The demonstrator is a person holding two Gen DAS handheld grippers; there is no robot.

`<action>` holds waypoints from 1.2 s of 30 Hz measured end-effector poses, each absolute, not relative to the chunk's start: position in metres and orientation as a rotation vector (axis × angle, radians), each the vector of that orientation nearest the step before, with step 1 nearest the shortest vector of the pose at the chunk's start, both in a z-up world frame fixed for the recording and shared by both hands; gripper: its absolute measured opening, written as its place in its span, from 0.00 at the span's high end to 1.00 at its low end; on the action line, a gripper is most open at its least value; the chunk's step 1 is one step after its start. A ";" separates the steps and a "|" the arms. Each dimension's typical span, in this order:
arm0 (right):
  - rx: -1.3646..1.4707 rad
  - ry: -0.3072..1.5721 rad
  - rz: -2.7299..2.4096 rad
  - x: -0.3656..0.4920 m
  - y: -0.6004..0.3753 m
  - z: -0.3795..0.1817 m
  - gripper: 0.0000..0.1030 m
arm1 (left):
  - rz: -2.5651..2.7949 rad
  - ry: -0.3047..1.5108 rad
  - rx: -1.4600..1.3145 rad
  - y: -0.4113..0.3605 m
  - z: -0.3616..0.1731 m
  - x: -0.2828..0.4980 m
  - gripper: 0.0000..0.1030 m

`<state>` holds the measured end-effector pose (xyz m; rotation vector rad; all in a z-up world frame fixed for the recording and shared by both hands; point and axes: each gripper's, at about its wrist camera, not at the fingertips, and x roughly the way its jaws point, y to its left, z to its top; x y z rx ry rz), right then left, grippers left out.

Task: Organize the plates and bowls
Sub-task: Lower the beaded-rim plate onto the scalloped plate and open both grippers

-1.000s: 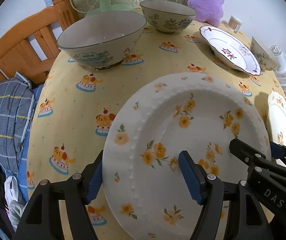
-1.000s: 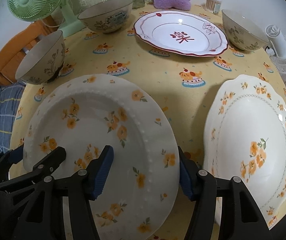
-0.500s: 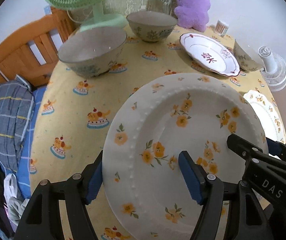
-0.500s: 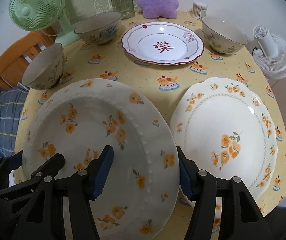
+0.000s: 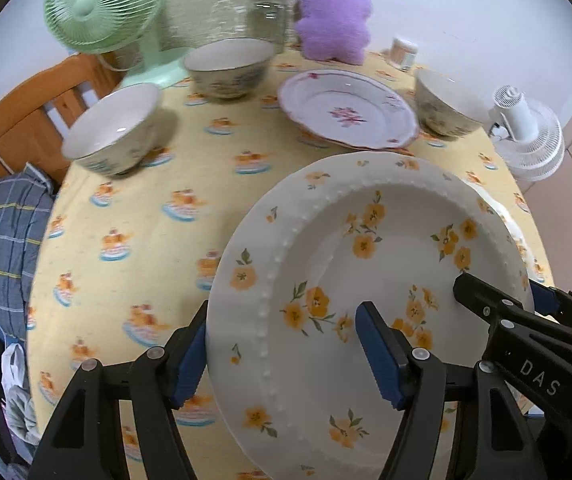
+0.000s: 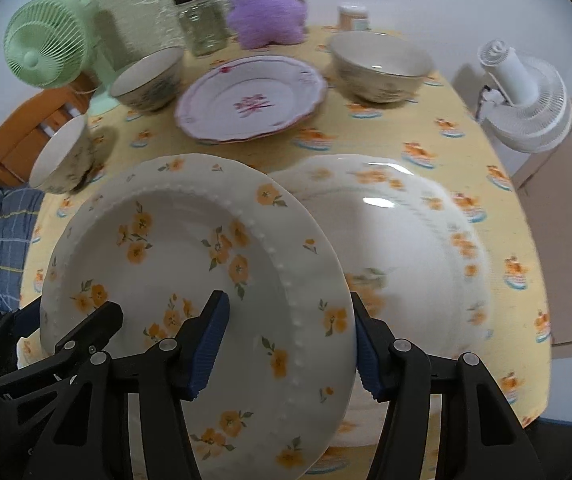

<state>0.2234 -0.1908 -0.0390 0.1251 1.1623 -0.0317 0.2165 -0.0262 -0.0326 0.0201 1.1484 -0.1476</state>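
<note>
A white plate with orange flowers and a beaded rim (image 5: 365,240) (image 6: 174,240) hangs tilted above the yellow tablecloth, held from both sides. My left gripper (image 5: 282,340) is shut on its left rim. My right gripper (image 6: 287,324) clamps the right rim, its jaws closing a little with the rim between them. The plate partly overlaps a scalloped floral plate (image 6: 405,240) lying on the table. Farther back lie a red-trimmed plate (image 6: 250,96) and three bowls (image 5: 114,128) (image 5: 230,64) (image 6: 377,64).
At the table's back stand a green fan (image 5: 98,8), a glass jar (image 5: 266,16), a purple plush toy (image 5: 333,24) and a small container (image 5: 403,52). A white fan (image 6: 525,96) stands at the right edge. A wooden chair (image 5: 26,112) with plaid cloth is left.
Both grippers have lifted the beaded plate and carried it to the right, so it now overlaps the scalloped plate. The table's far end has come further into view.
</note>
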 end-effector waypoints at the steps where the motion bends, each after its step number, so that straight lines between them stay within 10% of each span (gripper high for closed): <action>1: 0.128 1.165 -0.039 0.223 -0.202 -0.039 0.40 | -0.153 1.148 0.016 -0.034 -0.033 0.217 0.33; 36: 0.115 1.206 -0.073 0.236 -0.322 -0.068 0.46 | -0.144 1.222 0.027 -0.155 -0.076 0.238 0.31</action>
